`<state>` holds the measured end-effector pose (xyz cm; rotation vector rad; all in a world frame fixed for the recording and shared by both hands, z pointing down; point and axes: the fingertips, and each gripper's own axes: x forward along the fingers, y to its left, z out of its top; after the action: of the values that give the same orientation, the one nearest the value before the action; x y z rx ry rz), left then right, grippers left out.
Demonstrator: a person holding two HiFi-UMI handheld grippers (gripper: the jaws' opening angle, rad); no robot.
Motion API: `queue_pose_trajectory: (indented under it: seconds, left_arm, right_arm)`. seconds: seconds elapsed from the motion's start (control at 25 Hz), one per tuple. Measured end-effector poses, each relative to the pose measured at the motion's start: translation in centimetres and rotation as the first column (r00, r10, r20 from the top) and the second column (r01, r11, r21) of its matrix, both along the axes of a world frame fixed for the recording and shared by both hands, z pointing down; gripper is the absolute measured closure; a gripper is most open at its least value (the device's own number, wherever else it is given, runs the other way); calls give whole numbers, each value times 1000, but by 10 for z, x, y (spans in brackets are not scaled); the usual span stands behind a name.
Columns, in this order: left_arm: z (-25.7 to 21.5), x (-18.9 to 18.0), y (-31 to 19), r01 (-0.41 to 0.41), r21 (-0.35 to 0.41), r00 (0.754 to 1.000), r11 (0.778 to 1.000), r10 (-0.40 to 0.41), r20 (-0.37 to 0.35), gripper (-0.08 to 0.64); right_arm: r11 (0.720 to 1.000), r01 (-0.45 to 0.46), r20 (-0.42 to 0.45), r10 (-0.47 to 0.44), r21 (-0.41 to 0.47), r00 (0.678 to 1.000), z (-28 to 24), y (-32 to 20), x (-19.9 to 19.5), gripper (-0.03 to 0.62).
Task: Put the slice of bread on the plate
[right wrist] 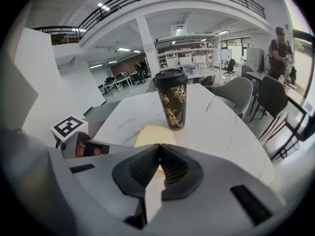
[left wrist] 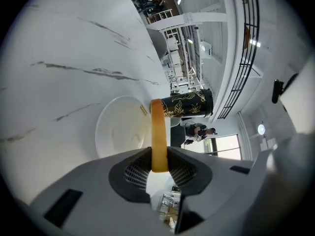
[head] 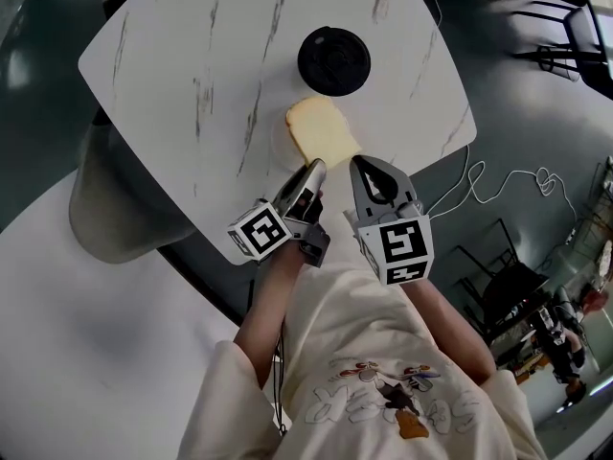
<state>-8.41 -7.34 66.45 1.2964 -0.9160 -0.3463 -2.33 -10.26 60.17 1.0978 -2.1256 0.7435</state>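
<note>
Nearest, the person's pale shirt [head: 364, 381] is filling the lower edge of the head view, with both forearms reaching forward over the near corner of the bench [head: 192, 56].

1. The left gripper [left wrist: 158, 155] is pinching the slice of bread [left wrist: 158, 129]. In the left gripper view its two dark pads are pressing on the near edge of the slice from either side, and the slice is showing edge-on, running straight away from the jaws.
2. The right gripper [right wrist: 158, 149] is sitting just beside the left one, to its right. Its jaws are pressed together at the tips, with nothing between them. The marker cube [right wrist: 69, 127] of the left gripper is showing at the left of the right gripper view.
3. The slice is hanging over the white plate [left wrist: 115, 129], which is lying on the bench directly under it. Whether the far end of the slice is touching the plate cannot be told.
4. Just beyond the plate, a black cup [head: 333, 60] with gold leaf print and a black lid is standing upright on the bench, apart from the bread.
5. Farther off, grey chairs [right wrist: 246, 95] are standing past the far side of the bench.
</note>
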Motion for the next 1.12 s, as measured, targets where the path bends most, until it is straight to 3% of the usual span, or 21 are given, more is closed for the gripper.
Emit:
queue_pose_trajectory:
  seconds: [0.36, 0.6, 0.68, 0.76, 0.96, 1.04, 1.12]
  left_arm:
    - [7, -12, 3, -70, -33, 966, 997, 76, 246, 456]
    - [-1, -17, 5, -126, 15, 924, 992, 112, 366, 317]
    - [-3, -18, 5, -167, 26, 889, 986, 139, 436, 246]
    - [-5, -17, 5, -227, 31, 834, 973, 178, 523, 172]
    - [-3, -14, 8, -341, 16, 729, 940, 254, 635, 83]
    - [-4, -13, 10, -372, 9, 701, 928, 274, 659, 60]
    - [-6, -14, 12, -383, 11, 689, 924, 278, 669, 60]
  right_arm:
    - [1000, 16, 13, -16, -14, 1000, -5, 15, -3, 588]
    - [1000, 7, 29, -8, 19, 1000, -12, 15, -4, 588]
    - [1000, 9, 32, -10, 23, 999, -15, 17, -5, 586]
    - [1000, 15, 30, -15, 26, 999, -16, 20, -6, 588]
    - [999, 26, 20, -26, 21, 999, -18, 26, -7, 588]
    - [999, 22, 23, -23, 29, 999, -20, 26, -7, 588]
    - [999, 17, 25, -17, 34, 1000, -21, 26, -5, 586]
